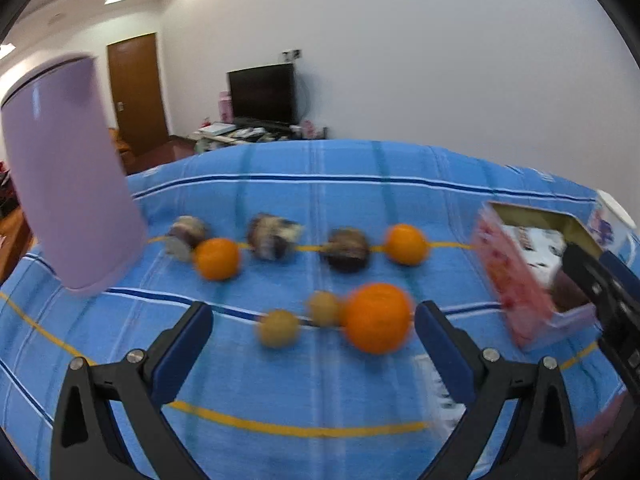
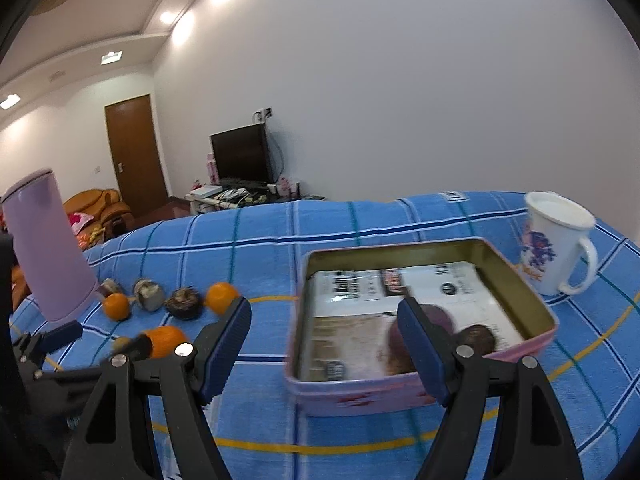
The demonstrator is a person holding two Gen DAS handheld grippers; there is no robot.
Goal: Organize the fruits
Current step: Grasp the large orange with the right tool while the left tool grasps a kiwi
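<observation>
Three oranges (image 1: 378,318) (image 1: 217,259) (image 1: 406,245) lie on the blue checked cloth (image 1: 320,392) with three dark round fruits (image 1: 348,250) and two small brownish fruits (image 1: 278,328). My left gripper (image 1: 313,312) is open and empty, just short of the nearest orange and the brownish fruits. At the right stands an open pink tin (image 2: 352,396), lined with printed paper, with two dark fruits (image 2: 476,340) inside. My right gripper (image 2: 324,312) hovers open and empty over the tin's near edge. The view is blurred by motion.
A tall lilac tumbler (image 1: 72,176) stands at the left beside the fruit row. A white printed mug (image 2: 556,240) stands behind the tin at the right. The right gripper's body (image 1: 608,300) shows next to the tin. A room with a television lies beyond the table.
</observation>
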